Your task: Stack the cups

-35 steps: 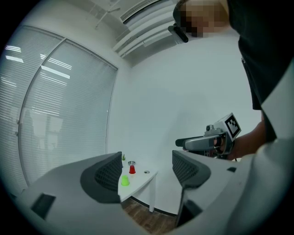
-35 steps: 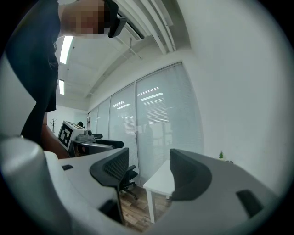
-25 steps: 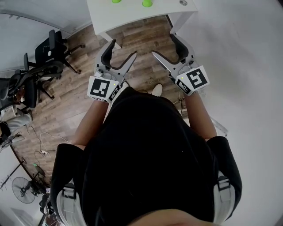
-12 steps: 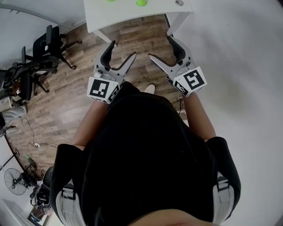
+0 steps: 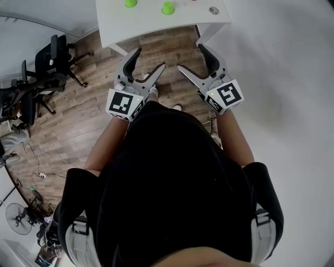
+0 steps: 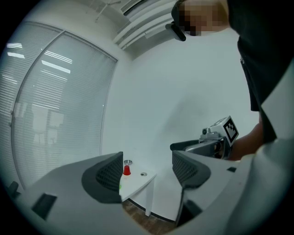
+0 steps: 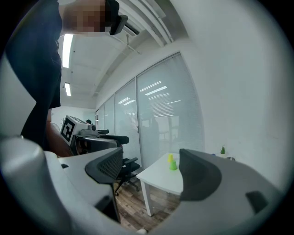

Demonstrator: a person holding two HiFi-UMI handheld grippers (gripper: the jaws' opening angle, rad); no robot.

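Approach step: no cup is picked up and nothing is stacked yet. The left tongs [image 5: 148, 60] and right tongs [image 5: 191, 58] both gape wide with nothing between the jaws, and each gripper view confirms it. Both hang over the wooden floor [image 5: 78, 125], short of the white worktop [image 5: 156, 26].

All the cups are on the worktop, ahead of the tongs and well apart from them.
- The green cup [image 5: 167, 8] sits ahead, roughly between the two tongs.
- The yellow cup [image 7: 170, 158] stands just beside it, seen through the right tongs' gap.
- The red cup [image 6: 126, 170] is further back, at the edge of the left tongs' jaw in the left gripper view.

Next move, as a judgement: bring the tongs forward over the worktop and straddle one cup. Close lightly on its wall, then lift it clear to seat it on another. The cups look light, so a nudge could tip one.
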